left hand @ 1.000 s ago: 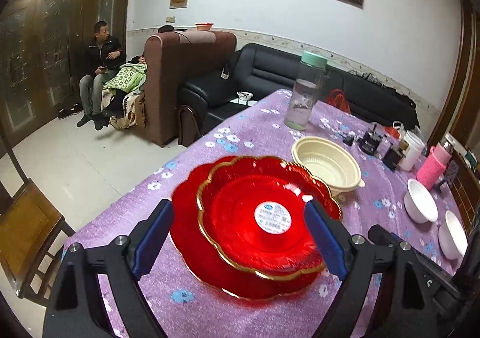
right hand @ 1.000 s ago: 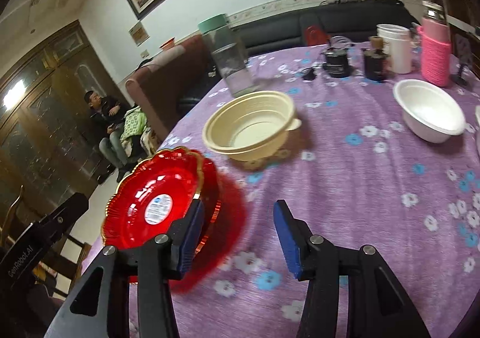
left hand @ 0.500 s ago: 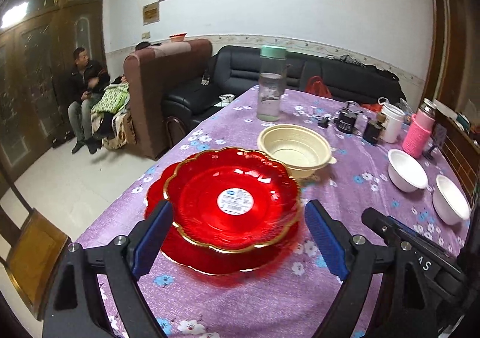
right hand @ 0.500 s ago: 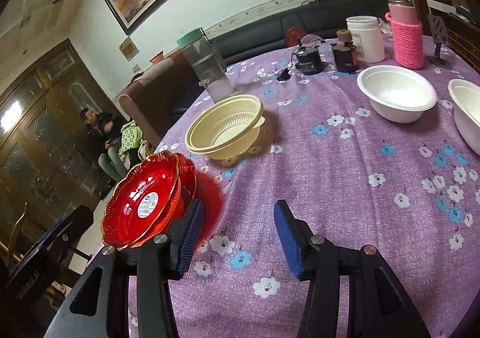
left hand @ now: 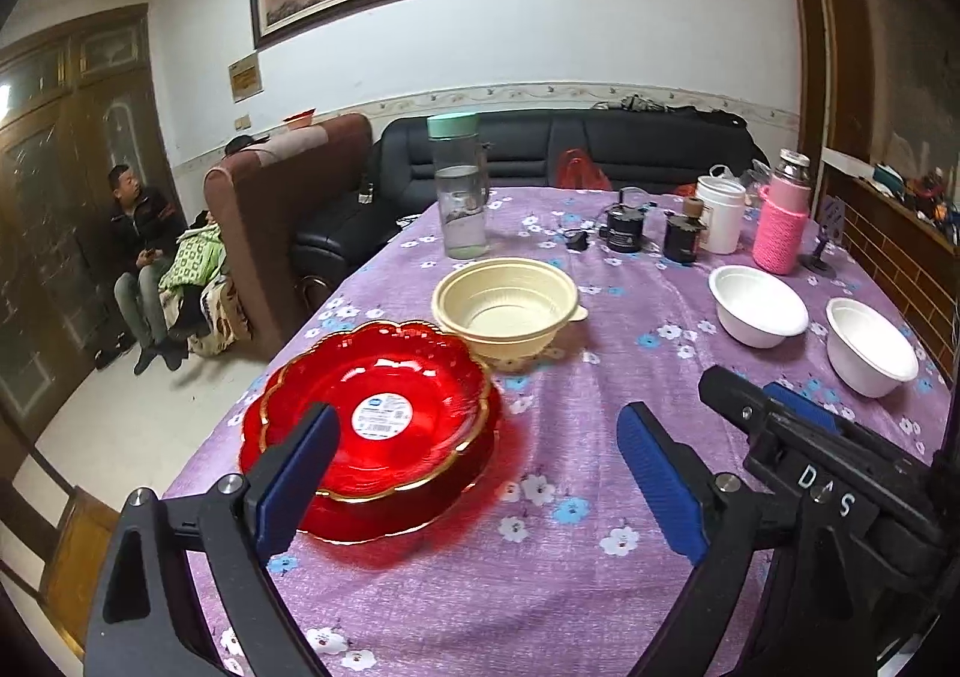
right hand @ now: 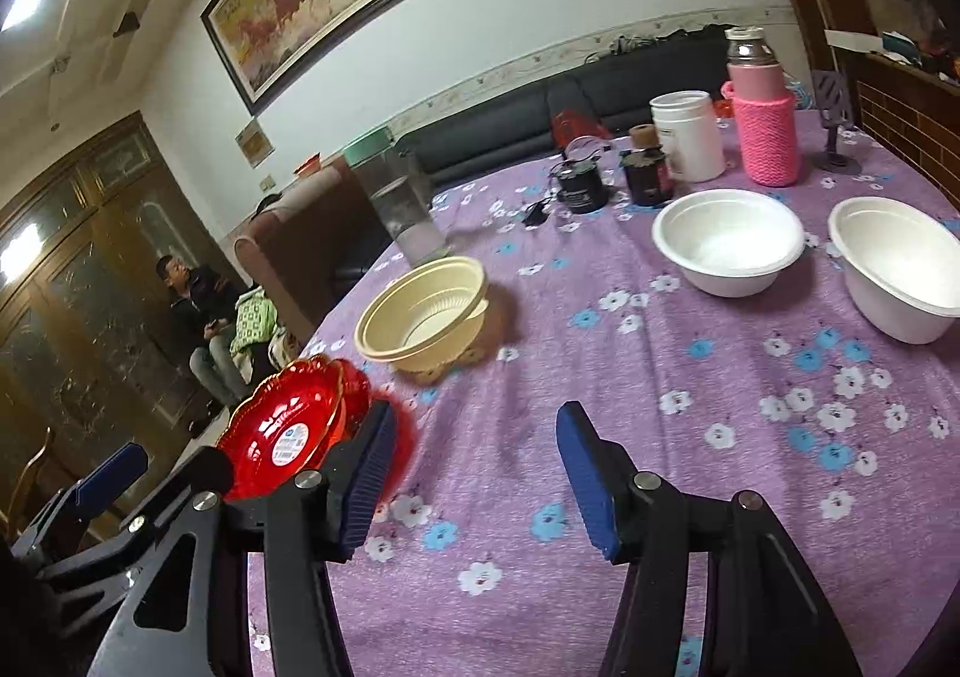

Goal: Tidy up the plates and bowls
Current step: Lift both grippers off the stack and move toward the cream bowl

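Observation:
Two stacked red plates with gold rims point(left hand: 384, 413) lie on the purple flowered tablecloth point(left hand: 600, 497) near its left edge; they also show in the right wrist view point(right hand: 288, 425). A stack of cream bowls point(left hand: 507, 308) stands just behind them, also in the right wrist view point(right hand: 423, 311). Two white bowls point(left hand: 757, 305) point(left hand: 870, 344) stand to the right, also in the right wrist view point(right hand: 727, 240) point(right hand: 900, 266). My left gripper point(left hand: 480, 461) is open and empty, right of the plates. My right gripper point(right hand: 474, 455) is open and empty above bare cloth.
A clear bottle with a green lid point(left hand: 459, 191), small dark jars point(left hand: 624, 227), a white tub point(left hand: 720, 212) and a pink knit-covered flask point(left hand: 780, 221) stand at the table's far end. Sofas point(left hand: 570, 149) and a seated man point(left hand: 144, 257) are beyond; a wooden chair point(left hand: 72, 551) stands at left.
Both grippers have drawn back and swung right, away from the red plates. The plates now lie left of both grippers, and both white bowls have come into view.

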Tool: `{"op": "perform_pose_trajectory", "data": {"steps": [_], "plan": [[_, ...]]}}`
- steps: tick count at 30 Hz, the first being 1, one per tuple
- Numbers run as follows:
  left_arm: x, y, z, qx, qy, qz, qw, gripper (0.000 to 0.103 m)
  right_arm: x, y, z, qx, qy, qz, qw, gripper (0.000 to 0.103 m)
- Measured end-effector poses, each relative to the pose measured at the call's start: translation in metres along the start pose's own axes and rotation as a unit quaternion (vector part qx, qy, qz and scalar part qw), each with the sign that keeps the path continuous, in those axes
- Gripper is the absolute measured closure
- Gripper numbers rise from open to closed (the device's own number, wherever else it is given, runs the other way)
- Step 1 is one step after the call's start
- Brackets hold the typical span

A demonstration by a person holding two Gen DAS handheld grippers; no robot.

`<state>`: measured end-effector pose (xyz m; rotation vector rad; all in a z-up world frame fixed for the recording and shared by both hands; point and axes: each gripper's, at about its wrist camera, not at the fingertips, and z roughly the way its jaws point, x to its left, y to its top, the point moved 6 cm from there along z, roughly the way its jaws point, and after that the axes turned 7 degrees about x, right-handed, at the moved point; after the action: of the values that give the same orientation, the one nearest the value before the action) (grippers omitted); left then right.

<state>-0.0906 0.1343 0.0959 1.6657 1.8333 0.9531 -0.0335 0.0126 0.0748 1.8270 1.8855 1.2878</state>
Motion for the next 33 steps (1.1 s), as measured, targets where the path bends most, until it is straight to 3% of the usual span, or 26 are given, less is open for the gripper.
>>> {"op": "perform_pose_trajectory", "data": {"steps": [11, 25, 29, 33], "plan": [[-0.024, -0.002, 0.003, 0.010, -0.011, 0.024, 0.9996, 0.010, -0.025, 0.002, -0.007, -0.005, -0.005, 0.026, 1.000, 0.043], [-0.021, -0.004, 0.002, 0.020, -0.027, 0.017, 0.9993, 0.010, -0.023, 0.001, -0.009, -0.001, -0.016, 0.025, 1.000, 0.042], [-0.007, 0.004, -0.018, -0.005, -0.045, 0.002, 0.9990, 0.010, -0.012, 0.006, -0.024, -0.017, -0.020, 0.009, 1.000, 0.042], [0.022, 0.033, -0.062, -0.062, -0.056, -0.021, 0.9963, 0.010, 0.004, 0.026, -0.057, -0.049, -0.016, -0.007, 0.999, 0.042]]}}
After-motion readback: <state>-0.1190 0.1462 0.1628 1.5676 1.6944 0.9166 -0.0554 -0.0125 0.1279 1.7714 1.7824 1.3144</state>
